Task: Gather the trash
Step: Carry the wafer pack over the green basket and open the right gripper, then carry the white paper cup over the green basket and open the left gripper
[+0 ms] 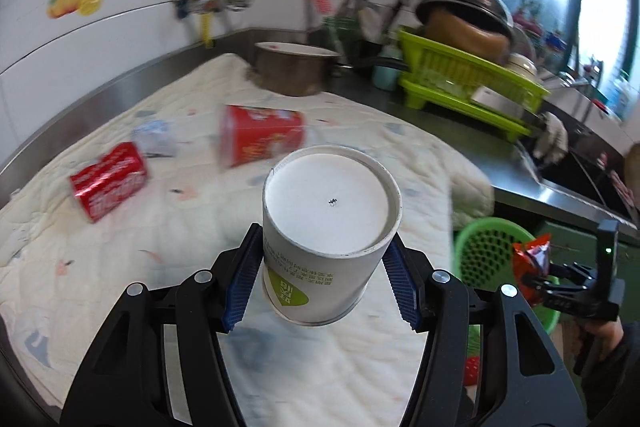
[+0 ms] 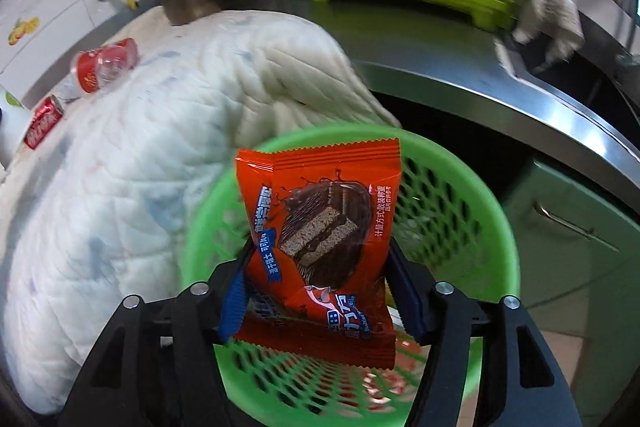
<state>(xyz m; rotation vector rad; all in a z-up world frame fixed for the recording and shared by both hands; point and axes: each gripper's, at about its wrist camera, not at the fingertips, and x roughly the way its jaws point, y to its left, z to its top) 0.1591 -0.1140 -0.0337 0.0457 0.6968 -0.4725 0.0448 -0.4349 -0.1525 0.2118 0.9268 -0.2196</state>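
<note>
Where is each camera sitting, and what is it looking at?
Left wrist: sits on the left gripper, looking over its paper cup at the quilted cloth; the other gripper and a hand show.
Right wrist: sits on the right gripper, looking down past its orange wrapper into the green basket.
Shared: basket, cloth, red can, dish rack.
</note>
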